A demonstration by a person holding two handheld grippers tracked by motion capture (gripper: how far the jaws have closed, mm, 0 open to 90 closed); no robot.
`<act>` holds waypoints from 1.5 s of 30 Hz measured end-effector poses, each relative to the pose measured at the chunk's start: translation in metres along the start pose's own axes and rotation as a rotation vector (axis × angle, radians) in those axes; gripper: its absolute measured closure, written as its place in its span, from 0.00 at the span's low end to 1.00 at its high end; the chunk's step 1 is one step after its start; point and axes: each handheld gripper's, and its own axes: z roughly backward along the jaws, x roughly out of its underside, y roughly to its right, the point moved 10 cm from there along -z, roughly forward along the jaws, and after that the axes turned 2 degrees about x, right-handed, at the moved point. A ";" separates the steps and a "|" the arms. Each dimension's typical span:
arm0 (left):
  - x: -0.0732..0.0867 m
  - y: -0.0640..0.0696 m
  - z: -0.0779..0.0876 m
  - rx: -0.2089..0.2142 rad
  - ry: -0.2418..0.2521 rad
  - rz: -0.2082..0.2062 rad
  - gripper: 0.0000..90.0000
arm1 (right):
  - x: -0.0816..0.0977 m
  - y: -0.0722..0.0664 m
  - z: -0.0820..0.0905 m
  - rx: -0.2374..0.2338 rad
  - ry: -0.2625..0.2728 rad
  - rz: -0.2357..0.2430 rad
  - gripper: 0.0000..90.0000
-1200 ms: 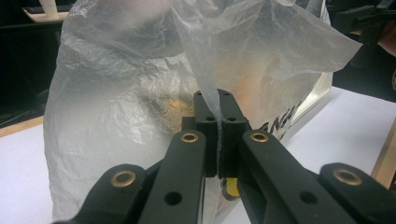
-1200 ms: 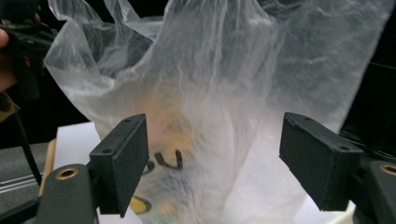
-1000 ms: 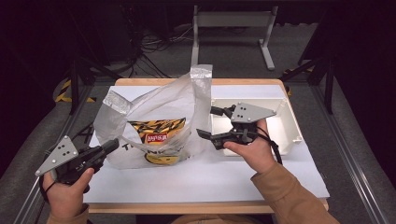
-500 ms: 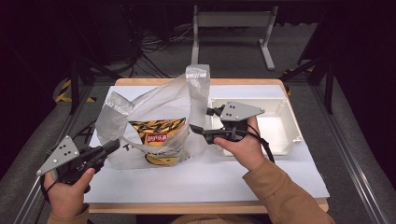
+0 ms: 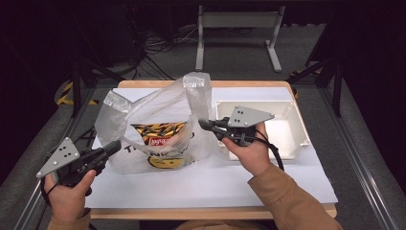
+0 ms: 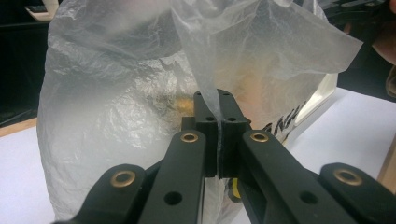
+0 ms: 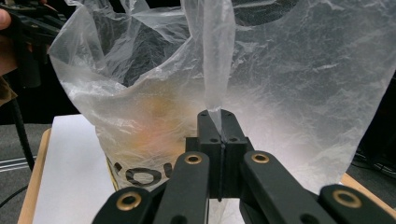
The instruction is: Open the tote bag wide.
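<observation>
Translucent plastic bag (image 5: 158, 124) pinched by left gripper (image 6: 217, 122) and right gripper (image 7: 217, 125)

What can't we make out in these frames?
- Snack packet inside the plastic bag: high view shows it through the film, but its print is too small to read; both gripper views blur it to an orange smear.
- Bag lettering: part-hidden by the left gripper and right gripper.
- White tray: near corner hidden by the right hand.
</observation>
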 end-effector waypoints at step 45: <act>0.090 -0.020 -0.047 0.015 -0.237 0.039 0.99 | 0.118 -0.016 -0.033 -0.059 -0.178 -0.163 1.00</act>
